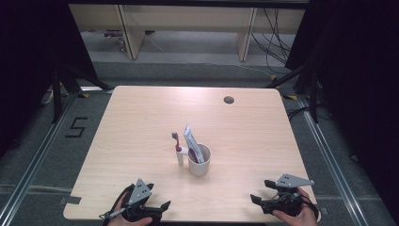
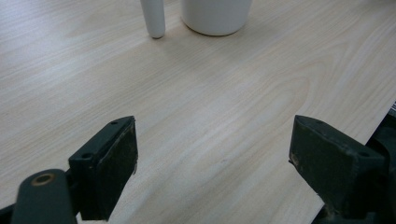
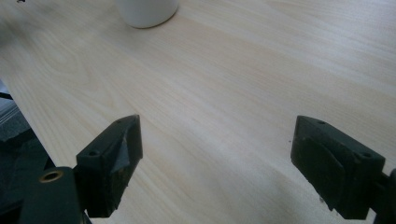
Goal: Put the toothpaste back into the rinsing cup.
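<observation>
A white cup (image 1: 199, 162) stands near the middle of the wooden table (image 1: 141, 117), with a white and pink tube (image 1: 192, 142) upright in it. Just left of the cup a toothbrush (image 1: 178, 149) with a white handle and a red head stands on its handle end and leans against it. My left gripper (image 1: 157, 196) is open over the front left edge, with nothing between its jaws. My right gripper (image 1: 262, 191) is open over the front right edge, also holding nothing. The left gripper (image 2: 215, 163) faces the cup's base (image 2: 215, 16) and the toothbrush handle (image 2: 153, 18). Beyond the right gripper (image 3: 217, 163) the cup (image 3: 147, 11) sits at the top.
A round cable hole (image 1: 229, 100) sits near the table's far right edge. Bare wood lies between both grippers and the cup. Around the table are a grey floor, black stands and curtains, with wooden furniture legs and cables behind.
</observation>
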`<state>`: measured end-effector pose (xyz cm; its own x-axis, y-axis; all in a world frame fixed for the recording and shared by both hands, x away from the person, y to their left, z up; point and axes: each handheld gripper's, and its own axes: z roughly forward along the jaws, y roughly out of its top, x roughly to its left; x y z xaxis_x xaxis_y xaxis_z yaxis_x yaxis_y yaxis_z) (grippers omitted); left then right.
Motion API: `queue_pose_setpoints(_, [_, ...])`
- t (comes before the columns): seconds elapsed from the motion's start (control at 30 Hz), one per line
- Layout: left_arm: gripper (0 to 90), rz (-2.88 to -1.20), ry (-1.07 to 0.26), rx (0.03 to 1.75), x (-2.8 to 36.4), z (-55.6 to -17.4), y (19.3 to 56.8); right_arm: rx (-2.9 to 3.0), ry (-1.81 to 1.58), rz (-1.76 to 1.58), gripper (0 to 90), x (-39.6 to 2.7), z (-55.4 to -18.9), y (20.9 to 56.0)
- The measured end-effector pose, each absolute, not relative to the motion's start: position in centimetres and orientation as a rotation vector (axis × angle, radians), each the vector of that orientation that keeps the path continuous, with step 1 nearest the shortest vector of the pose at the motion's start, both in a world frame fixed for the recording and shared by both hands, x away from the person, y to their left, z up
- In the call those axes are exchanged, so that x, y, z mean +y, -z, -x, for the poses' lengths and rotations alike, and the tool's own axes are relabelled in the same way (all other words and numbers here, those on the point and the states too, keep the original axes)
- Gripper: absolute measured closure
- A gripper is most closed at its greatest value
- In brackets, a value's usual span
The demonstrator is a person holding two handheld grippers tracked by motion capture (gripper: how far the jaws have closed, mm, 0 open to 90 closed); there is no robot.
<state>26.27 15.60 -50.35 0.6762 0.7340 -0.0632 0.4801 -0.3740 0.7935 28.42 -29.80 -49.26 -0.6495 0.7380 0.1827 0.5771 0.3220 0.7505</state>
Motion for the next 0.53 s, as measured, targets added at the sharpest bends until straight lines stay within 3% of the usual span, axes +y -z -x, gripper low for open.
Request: queue_pose_setpoints(0.53, [15.2, -2.051, -0.375, 0.931, 15.54, -26.35, 50.6, 2.391, -1.223, -1.215, 17.1, -30.26, -27.85, 49.46])
